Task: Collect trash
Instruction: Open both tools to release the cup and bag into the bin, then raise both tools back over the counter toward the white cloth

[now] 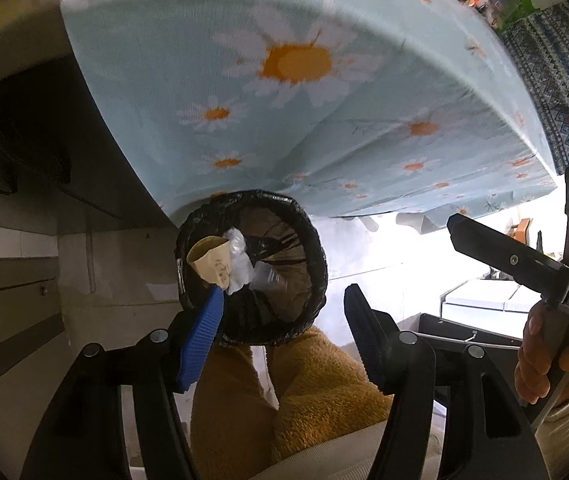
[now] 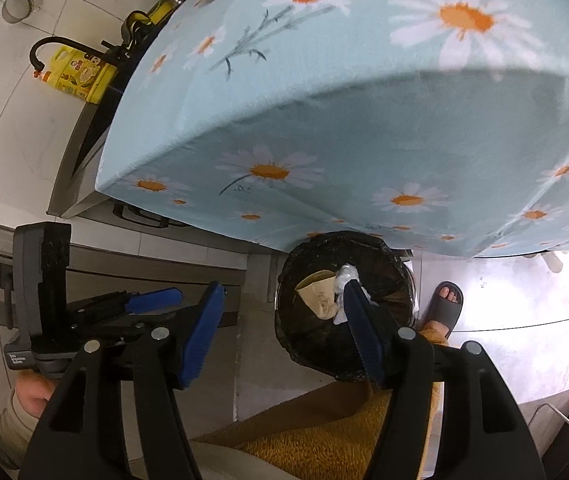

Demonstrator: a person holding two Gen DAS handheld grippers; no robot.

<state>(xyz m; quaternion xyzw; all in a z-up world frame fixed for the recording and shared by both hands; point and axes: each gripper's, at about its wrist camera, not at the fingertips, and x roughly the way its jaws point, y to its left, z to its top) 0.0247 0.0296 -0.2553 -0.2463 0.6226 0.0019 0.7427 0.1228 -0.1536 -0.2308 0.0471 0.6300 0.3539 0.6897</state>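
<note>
Both claws, left claw (image 1: 280, 336) and right claw (image 2: 280, 332), gaping empty over lined bin (image 1: 316, 240) at the desk's (image 1: 284, 120) edge, paper cup (image 1: 210, 258) and crumpled plastic (image 1: 240, 256) inside

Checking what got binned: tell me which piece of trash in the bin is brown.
The paper cup, lying at the bin's left rim; the other pieces beside it, crumpled plastic, are white or clear.

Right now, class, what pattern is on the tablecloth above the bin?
White-and-orange daisies on the pale blue tablecloth, clearest in the right wrist view.
</note>
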